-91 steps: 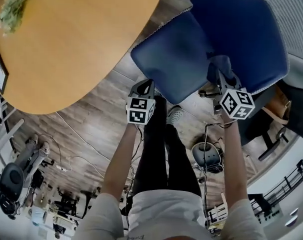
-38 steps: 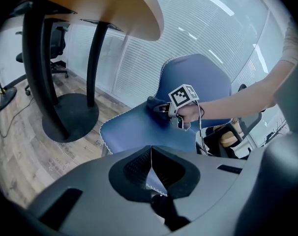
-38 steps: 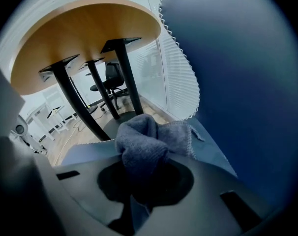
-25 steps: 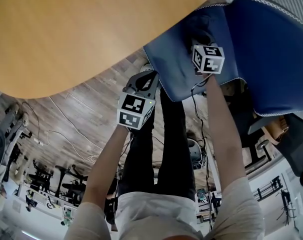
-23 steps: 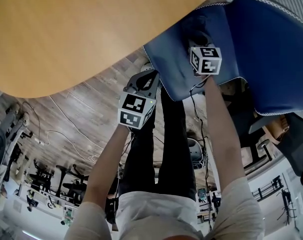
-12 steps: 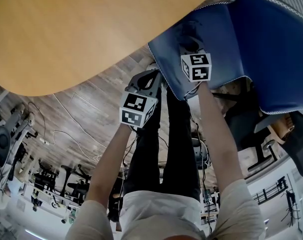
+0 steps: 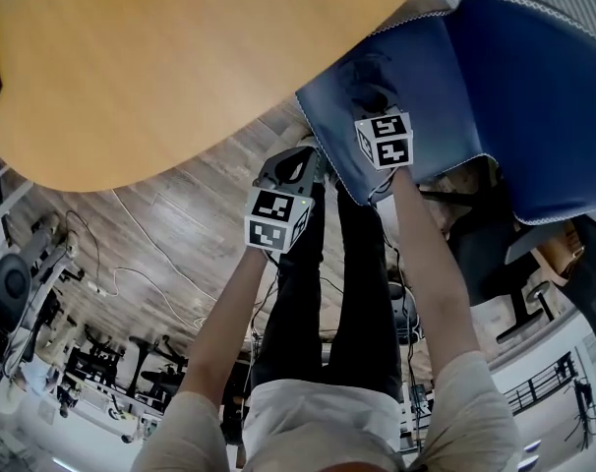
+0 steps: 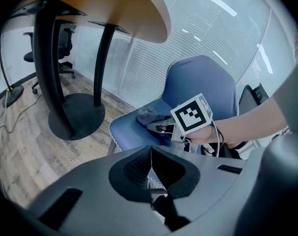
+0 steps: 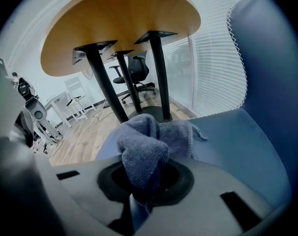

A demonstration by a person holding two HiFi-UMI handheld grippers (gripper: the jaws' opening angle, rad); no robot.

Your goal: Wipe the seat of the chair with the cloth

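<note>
Hand-held gripper (image 9: pixel 147 193) seemingly tight on cloth (image 9: pixel 143 144)

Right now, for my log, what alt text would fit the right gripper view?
The right gripper is shut on a bunched grey-blue cloth that lies on the blue chair seat. Beyond it a round wooden table stands on black legs, with blinds at the right.

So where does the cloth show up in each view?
Head view: cloth upper centre-right, on the seat, just beyond the right tool.
Left gripper view: cloth centre, bunched on the seat.
Right gripper view: cloth lower centre, clamped in the right tool.
Shared landmark: the blue chair seat.
</note>
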